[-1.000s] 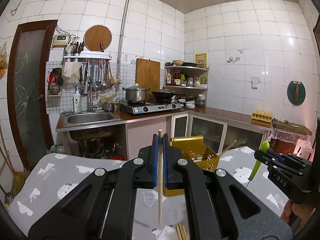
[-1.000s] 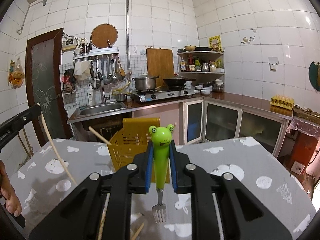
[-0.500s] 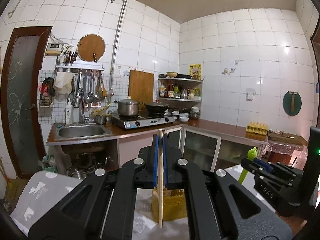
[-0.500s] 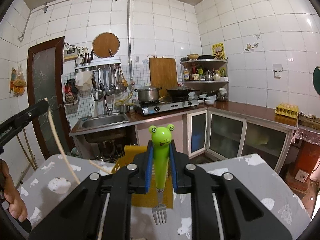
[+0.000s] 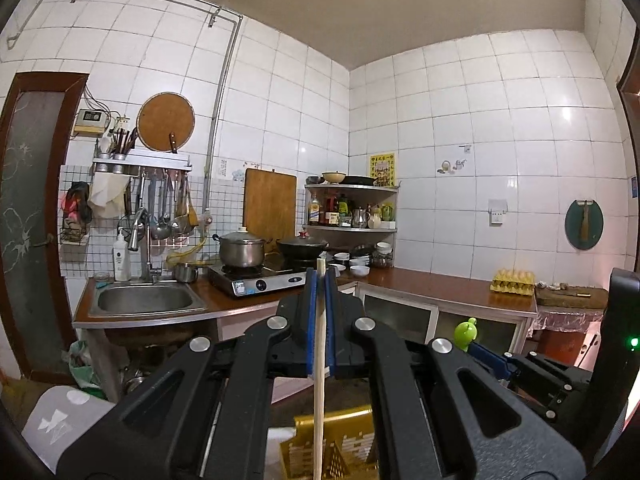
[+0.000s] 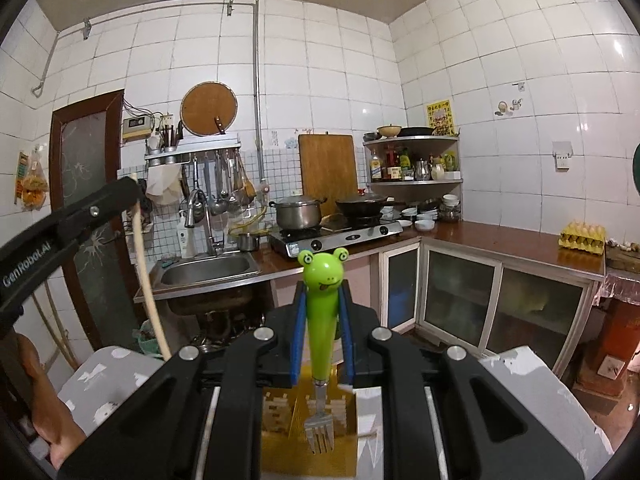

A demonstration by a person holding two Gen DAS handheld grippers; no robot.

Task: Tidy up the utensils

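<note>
My left gripper [image 5: 319, 280] is shut on a wooden chopstick [image 5: 319, 380] that hangs straight down over the yellow slotted basket [image 5: 340, 448]. My right gripper [image 6: 323, 304] is shut on a green frog-handled fork [image 6: 320, 320], tines [image 6: 319, 438] down, above the same basket [image 6: 280, 412]. The left gripper with the chopstick [image 6: 148, 292] shows at the left of the right wrist view. The frog handle [image 5: 466, 330] and right gripper show at the right of the left wrist view.
The basket stands on a table with a grey patterned cloth [image 6: 536, 392]. Behind are a sink [image 5: 144, 300], a stove with a pot [image 5: 242, 250] and a wok, a counter with an egg tray [image 5: 514, 280], and glass cabinets below.
Both grippers have risen with their utensils and now hang over the basket, which has dropped to the bottom of both views. Less of the table shows.
</note>
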